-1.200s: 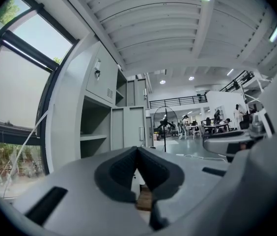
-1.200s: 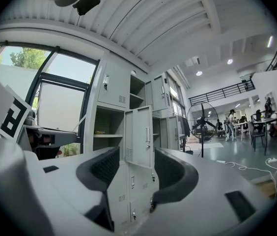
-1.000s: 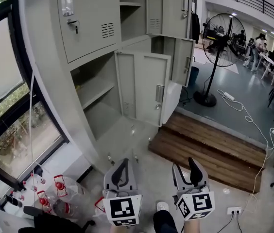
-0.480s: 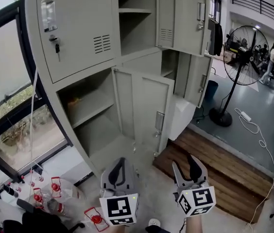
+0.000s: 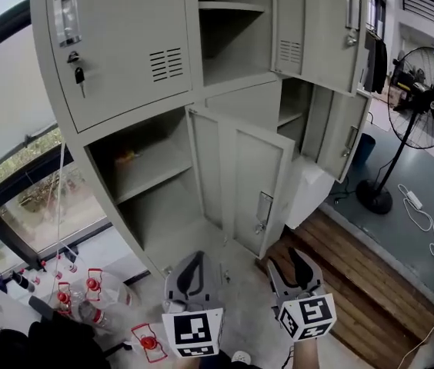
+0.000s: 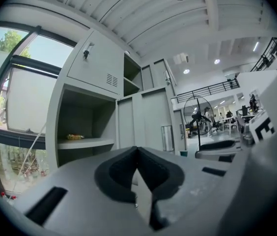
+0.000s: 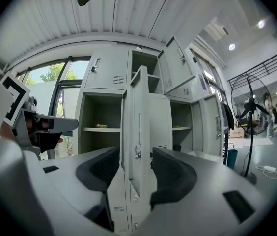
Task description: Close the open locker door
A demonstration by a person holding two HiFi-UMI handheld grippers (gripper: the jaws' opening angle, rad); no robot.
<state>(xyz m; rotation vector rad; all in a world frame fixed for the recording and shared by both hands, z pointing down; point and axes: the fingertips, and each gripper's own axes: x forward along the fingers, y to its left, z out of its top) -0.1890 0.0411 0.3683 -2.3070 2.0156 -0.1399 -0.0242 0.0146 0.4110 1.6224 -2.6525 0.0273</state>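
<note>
The grey locker bank fills the head view. Its middle lower door (image 5: 252, 184) stands open, swung out toward me, latch (image 5: 263, 208) on its free edge. My left gripper (image 5: 191, 258) hovers low in front of the open compartment (image 5: 151, 183), its jaws shut with nothing between them. My right gripper (image 5: 291, 261) is held open below the door's free edge, clear of it. In the right gripper view the door (image 7: 141, 127) shows edge-on between the jaws of the gripper (image 7: 136, 163). The left gripper view shows the left gripper (image 6: 137, 152) with tips touching, and the door (image 6: 152, 127) beyond.
Other locker doors hang open at the upper right (image 5: 328, 21) and the lower right (image 5: 345, 135). A wooden step (image 5: 359, 283) lies at the right, with a standing fan (image 5: 425, 91) behind it. Red-capped bottles (image 5: 86, 294) sit on the floor by the window (image 5: 25, 167). A small yellow item (image 5: 128, 157) lies on the shelf.
The lockers have grown larger and nearer in the head view as I moved toward them. Both grippers keep their places low in the frame, the left shut and the right open.
</note>
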